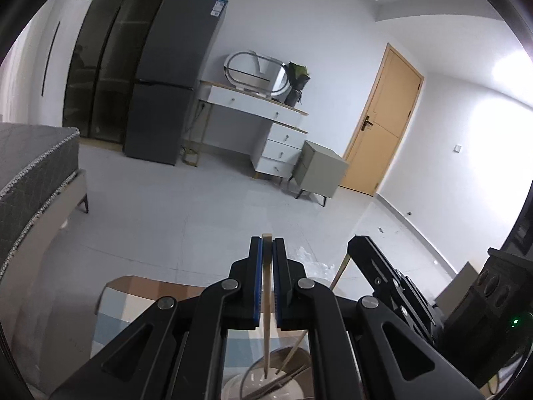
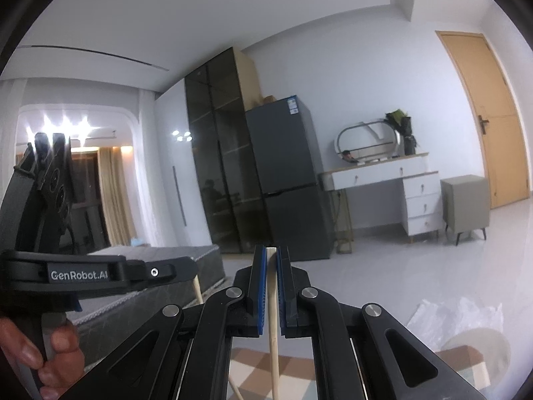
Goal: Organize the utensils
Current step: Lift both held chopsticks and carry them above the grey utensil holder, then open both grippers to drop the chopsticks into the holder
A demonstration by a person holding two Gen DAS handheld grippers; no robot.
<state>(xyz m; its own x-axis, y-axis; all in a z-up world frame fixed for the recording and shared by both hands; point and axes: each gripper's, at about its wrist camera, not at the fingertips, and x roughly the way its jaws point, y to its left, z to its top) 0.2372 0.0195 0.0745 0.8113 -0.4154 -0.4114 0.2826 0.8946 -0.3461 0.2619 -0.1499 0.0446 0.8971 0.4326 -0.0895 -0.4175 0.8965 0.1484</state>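
In the left wrist view my left gripper (image 1: 267, 242) is shut on a pale wooden chopstick (image 1: 266, 300) that stands upright between the blue pads. Its lower tip hangs inside a round pale holder (image 1: 248, 371) at the bottom edge, where more sticks (image 1: 290, 355) lean. To the right my right gripper (image 1: 353, 245) carries another chopstick (image 1: 340, 271). The right wrist view shows the right gripper (image 2: 271, 250) shut on its chopstick (image 2: 273, 316), held upright over a checked mat (image 2: 246, 363). A hand (image 2: 50, 360) holds the left gripper (image 2: 186, 268) at the left.
A pale round dish (image 2: 476, 346) and crumpled clear plastic (image 2: 459, 313) lie at the right of the mat. Beyond are a grey bed (image 1: 36, 173), a dark fridge (image 1: 173, 80), a white dresser (image 1: 266, 126), a small cabinet (image 1: 319, 170) and a wooden door (image 1: 383, 123).
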